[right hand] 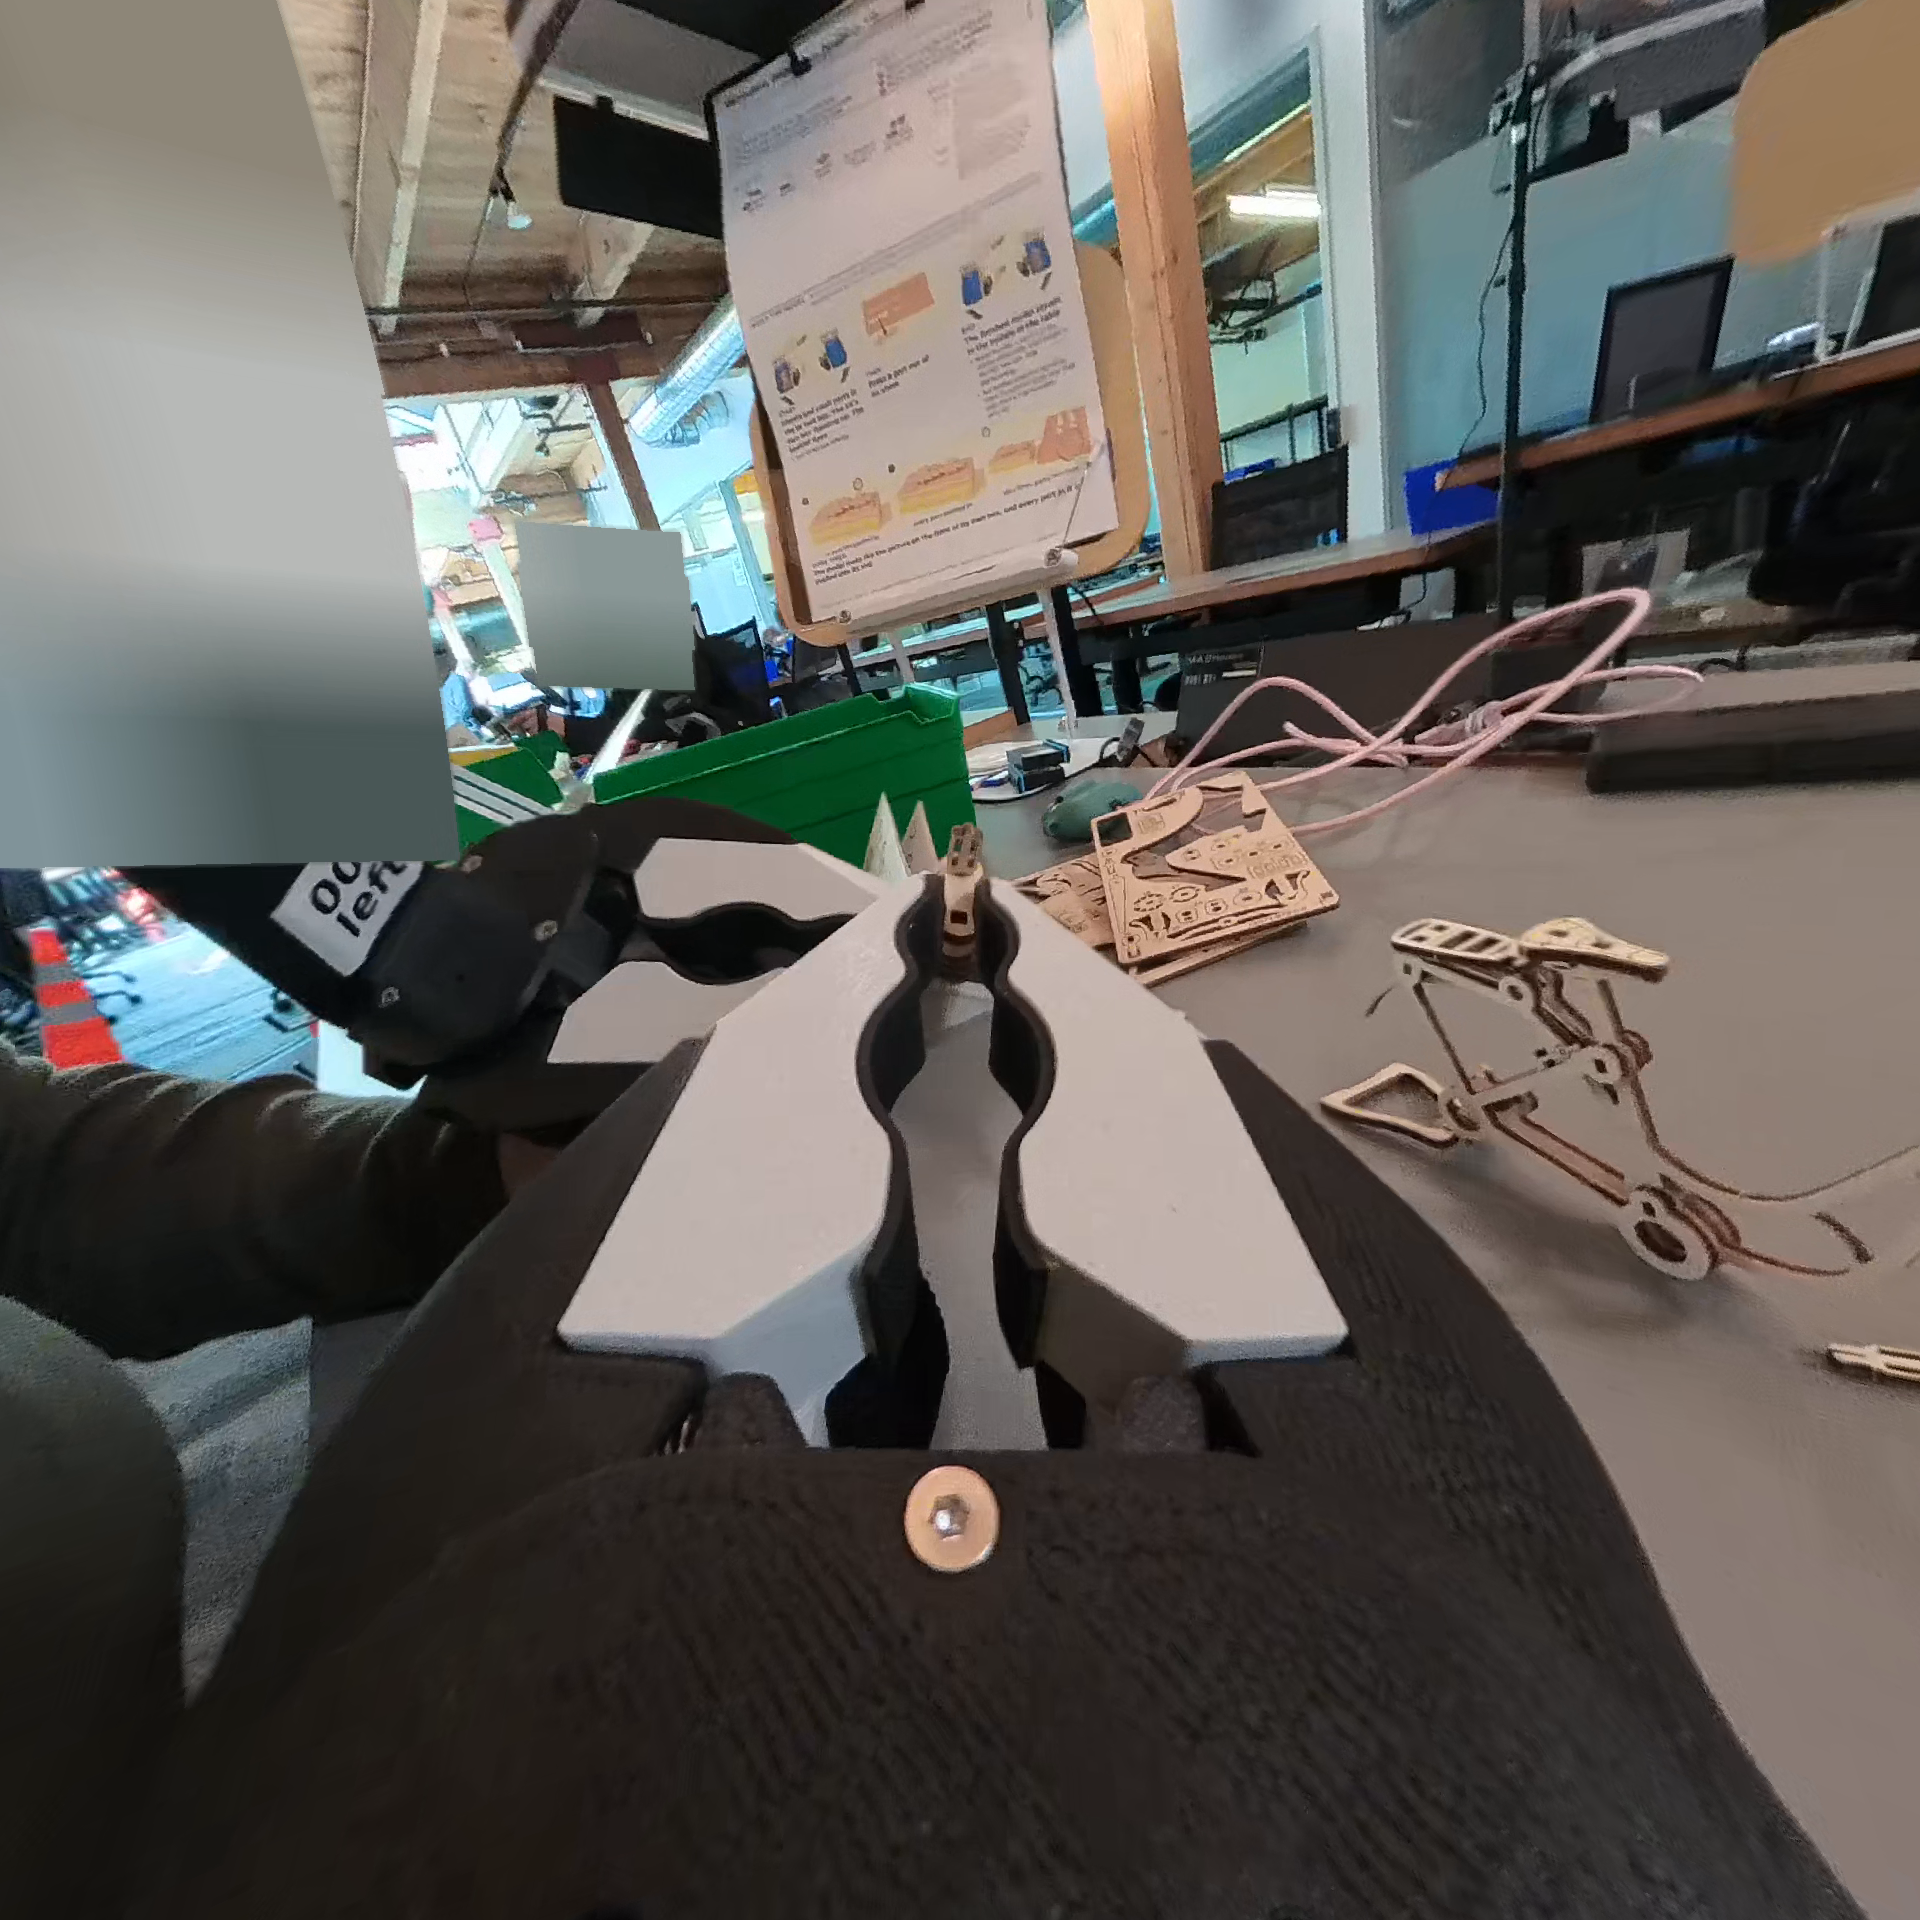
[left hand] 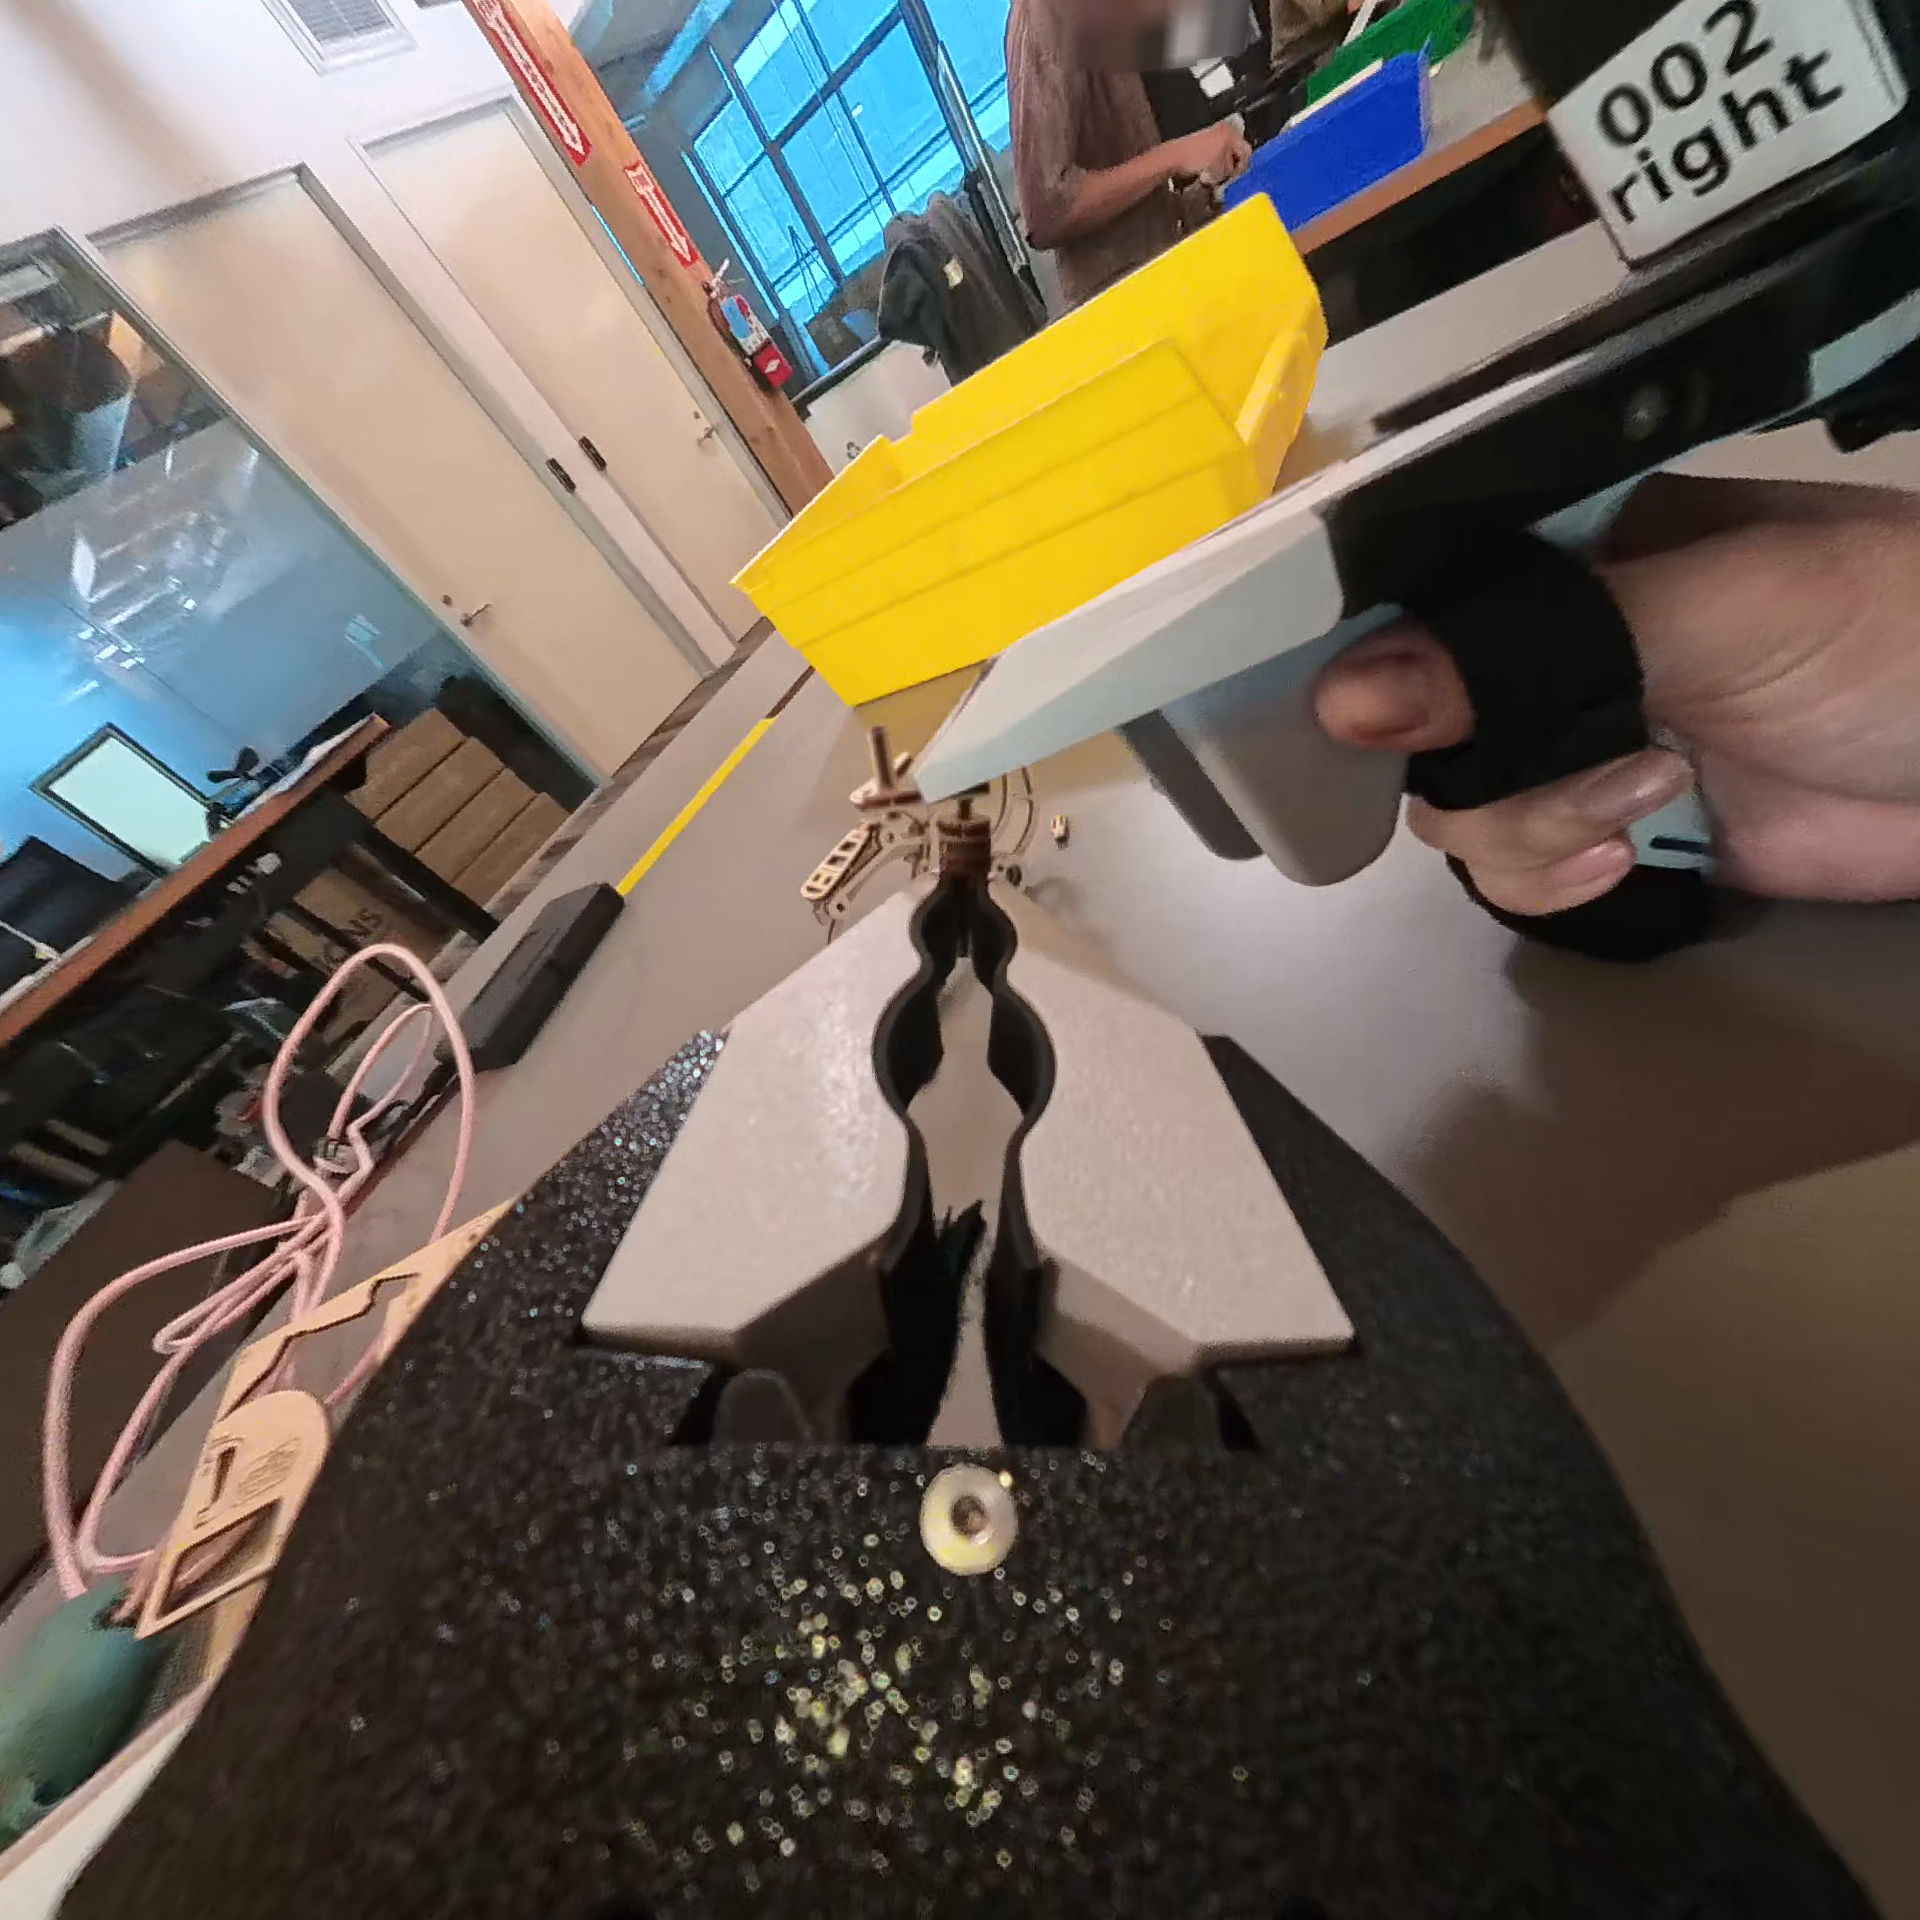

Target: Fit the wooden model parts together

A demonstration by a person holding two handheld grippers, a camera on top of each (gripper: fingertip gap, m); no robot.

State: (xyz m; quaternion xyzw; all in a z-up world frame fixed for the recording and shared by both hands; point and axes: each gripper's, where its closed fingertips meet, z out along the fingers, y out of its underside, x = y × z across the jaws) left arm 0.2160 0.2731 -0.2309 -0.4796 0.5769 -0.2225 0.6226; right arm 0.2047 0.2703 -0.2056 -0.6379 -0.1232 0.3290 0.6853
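Left gripper (left hand: 961, 920): fingers closed on a small wooden stack (left hand: 961, 847) at the tips, at 12 o'clock in the left wrist view.
Right gripper (right hand: 961, 920): fingers pinched on a small slotted wooden piece (right hand: 961, 883), upright at the tips; the left gripper lies just beside it at 9 o'clock.
Step in hand: likely mating the two small parts, held in the air above the desk (right hand: 1558, 1558).
Doing it well: line slot to peg squarely, press slowly, keep both grips firm; thin ply probably snaps if twisted.
Wooden model (right hand: 1538, 1081): half-built arm on the desk at 3 o'clock, apart from both grippers.
Part sheets (right hand: 1205, 883): stacked at 1 o'clock.
Loose peg (right hand: 1870, 1361): near the right edge.
Obstacles: pink cable (right hand: 1455, 707) behind the sheets; yellow bin (left hand: 1039, 520) beyond the left gripper's tips; neither blocks the join.
Hidden: contact point between the parts not visible.
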